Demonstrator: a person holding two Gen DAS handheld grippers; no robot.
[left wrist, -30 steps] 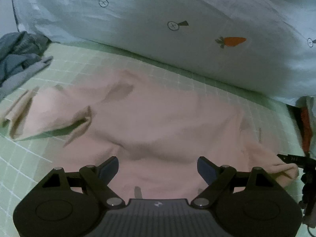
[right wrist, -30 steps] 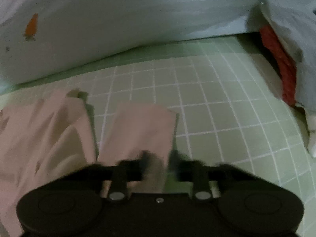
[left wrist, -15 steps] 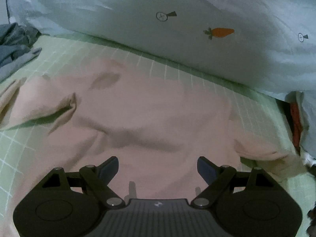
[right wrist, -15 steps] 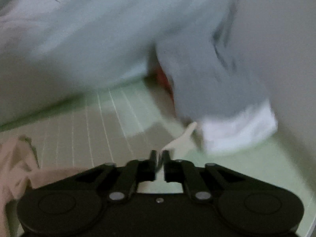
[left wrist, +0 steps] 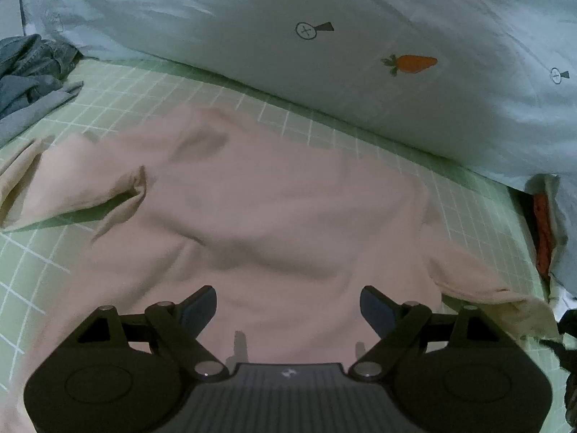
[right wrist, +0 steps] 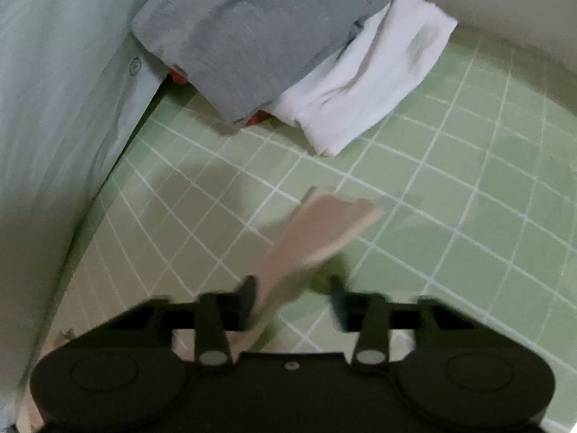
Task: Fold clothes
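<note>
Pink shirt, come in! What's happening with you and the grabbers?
Left gripper open, over pink shirt. Right gripper open, sleeve end against one finger. Shirt spread, unfolded. Folded pile nearby, not blocking.

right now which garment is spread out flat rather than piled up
The pink top, spread across the green checked sheet. The jeans and the grey and white clothes lie heaped.

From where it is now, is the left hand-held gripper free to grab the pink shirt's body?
Probably yes. The left hand-held gripper hangs open directly over the pink shirt, which lies spread on the green checked sheet with nothing on top of it.
</note>
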